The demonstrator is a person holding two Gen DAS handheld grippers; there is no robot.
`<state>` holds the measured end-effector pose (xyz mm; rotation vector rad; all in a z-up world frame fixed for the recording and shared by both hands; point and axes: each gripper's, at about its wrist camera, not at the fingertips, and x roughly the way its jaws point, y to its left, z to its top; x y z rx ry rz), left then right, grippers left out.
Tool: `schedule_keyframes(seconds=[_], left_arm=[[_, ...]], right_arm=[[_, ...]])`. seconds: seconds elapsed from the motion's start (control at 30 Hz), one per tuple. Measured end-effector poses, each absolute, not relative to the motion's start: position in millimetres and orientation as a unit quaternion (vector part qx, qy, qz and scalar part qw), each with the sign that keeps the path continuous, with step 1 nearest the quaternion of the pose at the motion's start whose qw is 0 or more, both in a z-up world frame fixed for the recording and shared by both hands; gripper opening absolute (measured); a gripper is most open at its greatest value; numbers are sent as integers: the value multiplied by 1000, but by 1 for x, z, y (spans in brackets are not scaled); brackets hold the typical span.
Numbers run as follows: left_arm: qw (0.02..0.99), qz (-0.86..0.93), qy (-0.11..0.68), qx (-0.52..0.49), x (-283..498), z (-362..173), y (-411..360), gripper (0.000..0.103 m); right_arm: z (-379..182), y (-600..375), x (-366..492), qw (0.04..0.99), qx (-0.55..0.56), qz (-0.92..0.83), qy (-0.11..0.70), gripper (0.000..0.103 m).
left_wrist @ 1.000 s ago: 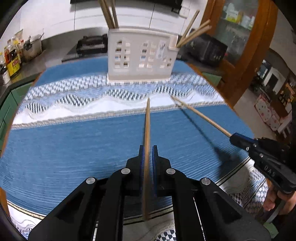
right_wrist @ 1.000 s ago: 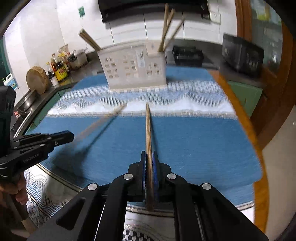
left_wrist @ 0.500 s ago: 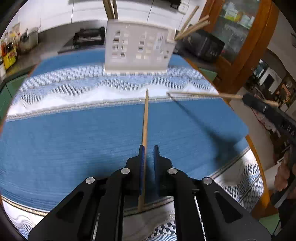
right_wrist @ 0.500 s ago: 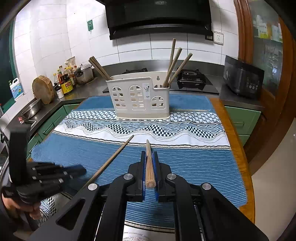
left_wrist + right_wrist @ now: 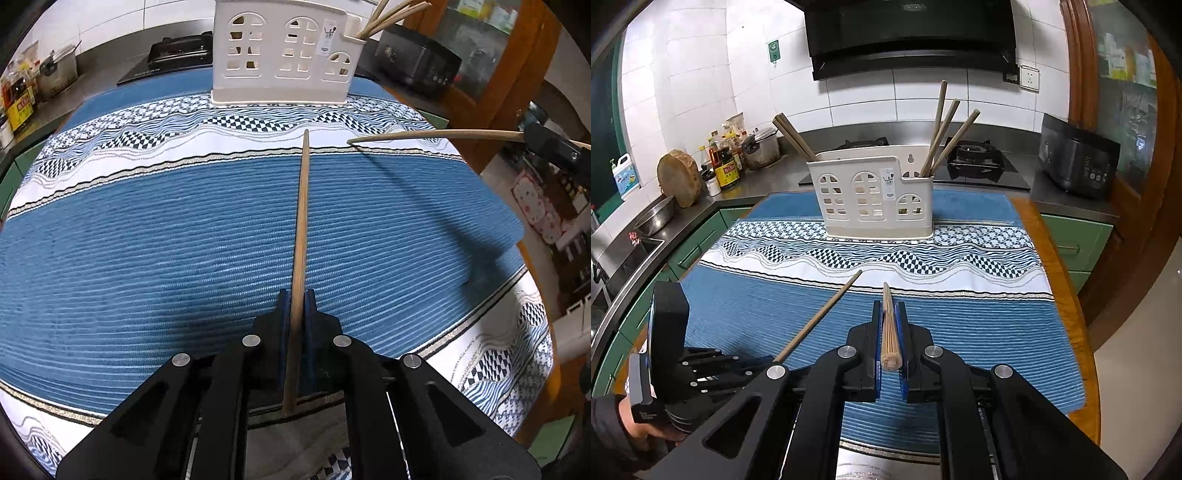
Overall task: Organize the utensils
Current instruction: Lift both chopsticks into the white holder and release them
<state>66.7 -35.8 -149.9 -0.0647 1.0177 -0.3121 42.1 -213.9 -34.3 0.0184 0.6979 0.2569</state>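
While the white holder [image 5: 877, 197] stands at the far end of the worktop's blue cloth [image 5: 147, 240], one chopstick [image 5: 300, 236] is pinched lengthwise by the left gripper [image 5: 295, 299], its tip reaching toward the holder. A second chopstick [image 5: 888, 325] is clamped between the pressed-together fingers of the right gripper [image 5: 889, 308], above the cloth.

Utensil holder [image 5: 877, 195] sits on cloth [image 5: 960, 325] at far edge; chopsticks [image 5: 945, 136] stand in its right compartment, stove [image 5: 979, 162] behind.
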Motion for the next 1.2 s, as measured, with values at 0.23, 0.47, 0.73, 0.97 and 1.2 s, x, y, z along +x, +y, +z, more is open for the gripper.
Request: schedule_keyframes(seconds=[0.23,0.47,0.73,0.97,1.2], left_arm=[[880,-155,446,-41,69,-112,-26,5],[902,-158,400,-46,80,-74,-20,5],[909,-163,382,-30,87,-56,-22,5],[919,-166,358,-16,104,-29,-16,5],[920,-172,353,-15,117,-17,-14,5]], right_arm=[[-22,-217,41,937,9,125,326,7],[-3,-216,47,943,4,132,306,7],[16,-212,64,940,-1,159,301,7],[60,-220,99,941,-14,177,287,7],[124,-229,141,954,-36,172,245,7]])
